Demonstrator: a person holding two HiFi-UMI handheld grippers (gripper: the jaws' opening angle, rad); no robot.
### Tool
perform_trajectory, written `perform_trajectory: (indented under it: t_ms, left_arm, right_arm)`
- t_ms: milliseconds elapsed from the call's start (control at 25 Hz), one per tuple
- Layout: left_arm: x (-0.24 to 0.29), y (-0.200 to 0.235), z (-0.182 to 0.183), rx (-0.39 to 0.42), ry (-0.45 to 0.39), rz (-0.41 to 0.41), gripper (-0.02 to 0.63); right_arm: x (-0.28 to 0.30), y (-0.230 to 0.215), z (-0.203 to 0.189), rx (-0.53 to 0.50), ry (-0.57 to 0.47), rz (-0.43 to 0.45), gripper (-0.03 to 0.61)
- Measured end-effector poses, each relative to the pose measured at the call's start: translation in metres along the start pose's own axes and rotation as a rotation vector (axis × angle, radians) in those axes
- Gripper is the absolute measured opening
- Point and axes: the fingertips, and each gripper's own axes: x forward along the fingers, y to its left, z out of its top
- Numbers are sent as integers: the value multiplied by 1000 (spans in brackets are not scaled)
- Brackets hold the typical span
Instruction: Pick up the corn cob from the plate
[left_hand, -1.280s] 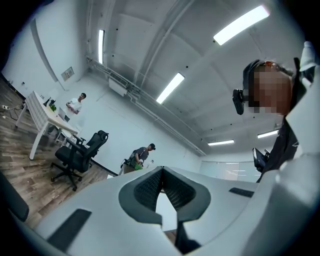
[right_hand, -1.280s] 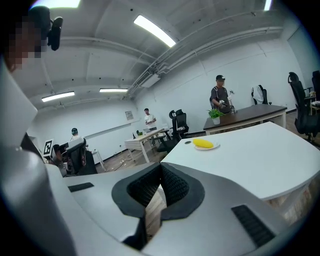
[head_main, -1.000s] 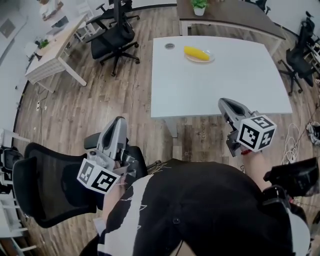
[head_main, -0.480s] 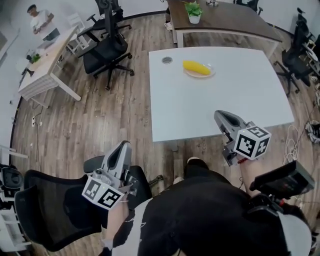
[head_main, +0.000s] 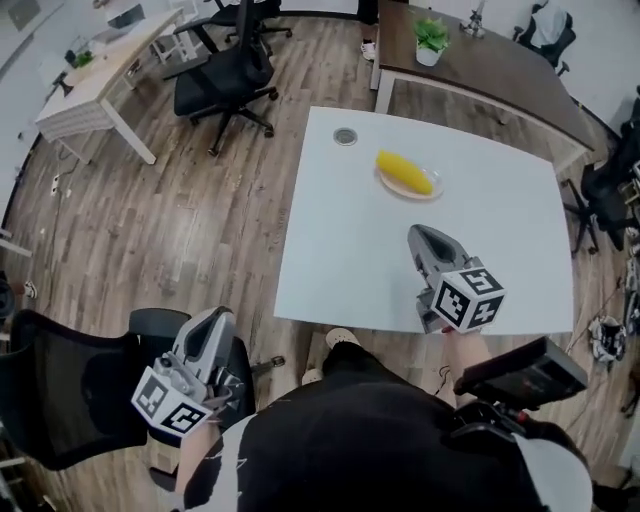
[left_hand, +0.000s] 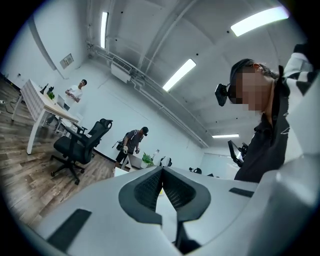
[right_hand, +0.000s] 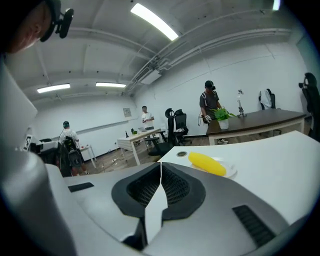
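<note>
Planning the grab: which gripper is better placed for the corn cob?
Right. The right gripper is over the table with the corn cob ahead of it; the left gripper is off the table, farther away.

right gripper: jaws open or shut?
Shut. In the right gripper view the right gripper has its jaws meeting at the tips with nothing between; the corn cob lies ahead on the plate.

We noted a yellow corn cob (head_main: 406, 172), white table (head_main: 330, 260), brown wood-grain floor (head_main: 180, 220), black chair (head_main: 225, 75). The grey left gripper (head_main: 213, 318) and right gripper (head_main: 420, 233) bore black-and-white square patterns.
</note>
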Motion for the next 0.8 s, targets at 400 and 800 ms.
perform_trajectory:
  t_ms: [400, 800]
  left_arm:
    - [-6, 53, -8, -17, 22, 394, 14]
    - [-12, 62, -32, -42, 73, 532, 14]
  right_arm:
    - [131, -53, 31, -183, 80, 107, 15]
    - [192, -83, 21, -394, 210, 162, 149]
